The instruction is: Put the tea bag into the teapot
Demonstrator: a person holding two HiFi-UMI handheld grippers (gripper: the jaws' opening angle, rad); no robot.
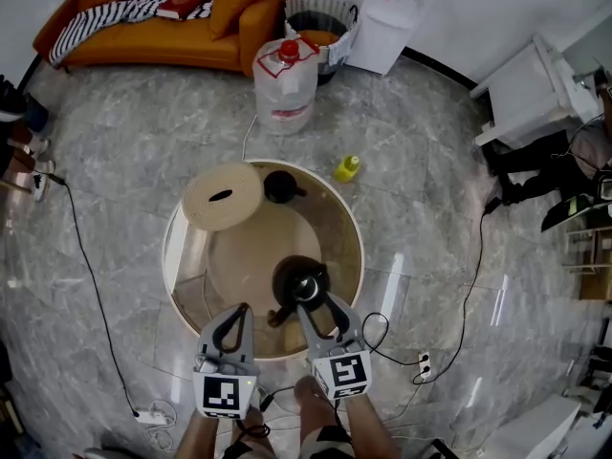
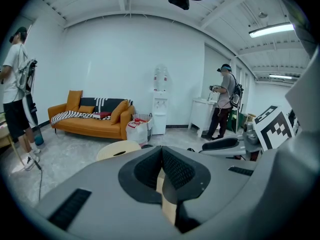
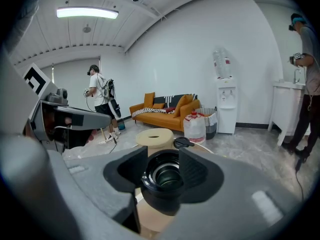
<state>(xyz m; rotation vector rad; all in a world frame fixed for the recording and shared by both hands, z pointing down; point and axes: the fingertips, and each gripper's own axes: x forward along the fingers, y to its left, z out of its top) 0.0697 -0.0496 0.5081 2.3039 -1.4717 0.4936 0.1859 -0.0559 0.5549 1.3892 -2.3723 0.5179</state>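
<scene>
A black teapot point(image 1: 299, 285) stands with its mouth uncovered at the near side of a round table point(image 1: 356, 247). My right gripper point(image 1: 314, 304) hangs right over it, open, with one jaw on either side of the mouth. In the right gripper view the teapot's rim point(image 3: 162, 176) sits between the wide pads of my right gripper point(image 3: 162, 156), and only a pale ring shows inside. No tea bag is visible in any view. The teapot's black lid point(image 1: 280, 186) lies at the table's far side. My left gripper point(image 1: 236, 312) is to the left of the pot, shut and empty point(image 2: 161, 151).
A cream round cushion-like disc point(image 1: 222, 196) lies on the table's far left. On the floor beyond are a yellow bottle point(image 1: 346, 167), a large water jug point(image 1: 285, 79) and an orange sofa point(image 1: 163, 17). Cables run round the table. People stand in the room's background.
</scene>
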